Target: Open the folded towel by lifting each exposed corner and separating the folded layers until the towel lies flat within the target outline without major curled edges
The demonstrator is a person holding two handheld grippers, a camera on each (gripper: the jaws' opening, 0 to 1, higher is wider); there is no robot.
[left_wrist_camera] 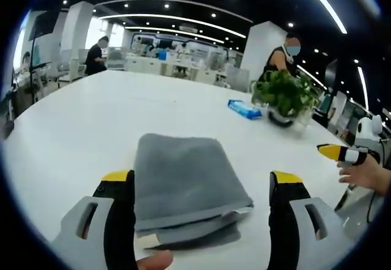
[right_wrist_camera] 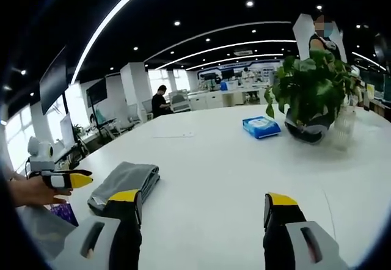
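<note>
Between the left hand-held gripper's released jaws, the folded towel lies on the counter. Pinching only its top layer's near corner seems best; the right hand-held gripper hovers released, nearby.

Open office: white pillars, ceiling light strips.

Folded towel between open tongs

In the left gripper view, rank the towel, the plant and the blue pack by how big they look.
1. towel, largest, though it lies nearest the camera
2. plant
3. blue pack, smallest
The plant and pack lie farther off, so true sizes stay unsure.
</note>
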